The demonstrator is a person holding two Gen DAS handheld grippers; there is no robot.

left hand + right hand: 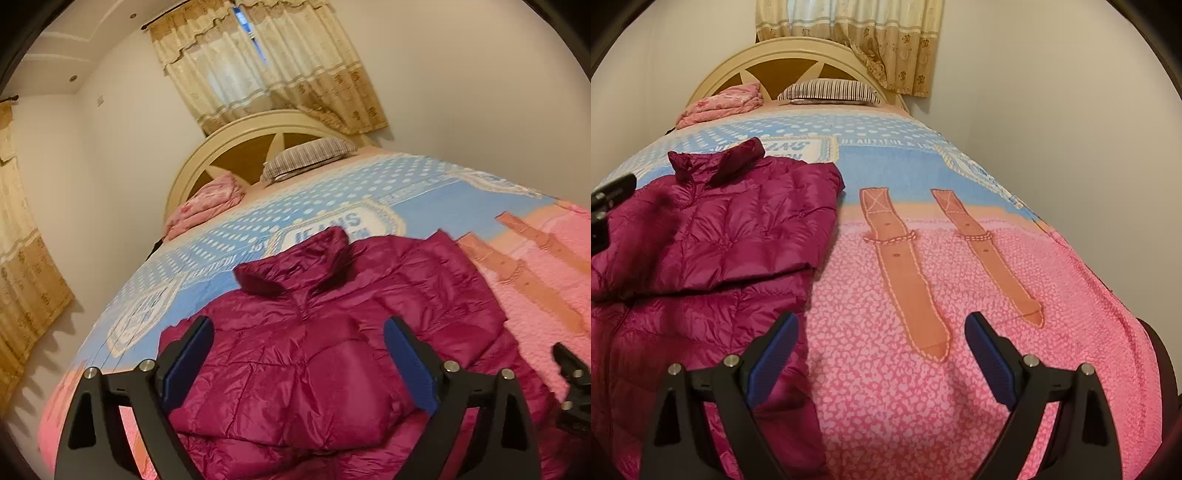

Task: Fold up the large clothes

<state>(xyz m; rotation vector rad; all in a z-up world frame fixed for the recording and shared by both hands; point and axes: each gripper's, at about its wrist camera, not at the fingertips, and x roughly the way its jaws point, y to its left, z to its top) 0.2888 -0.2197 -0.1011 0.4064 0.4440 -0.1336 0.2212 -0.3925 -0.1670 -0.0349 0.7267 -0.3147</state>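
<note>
A magenta quilted puffer jacket (pixel 325 332) lies on the bed, collar toward the headboard, with its sleeves folded over its front. It also shows at the left of the right wrist view (pixel 713 236). My left gripper (pixel 297 332) is open and empty, hovering above the jacket's chest. My right gripper (pixel 881 328) is open and empty above the pink bedspread (pixel 923 369), just right of the jacket's lower edge. The right gripper's tip shows at the right edge of the left wrist view (pixel 572 373).
The bed has a blue and pink patterned cover (pixel 369 192). A striped pillow (pixel 829 90) and a folded pink blanket (pixel 720 103) lie by the round headboard (pixel 783 62). Curtains (pixel 266 66) hang behind. Walls stand close on both sides.
</note>
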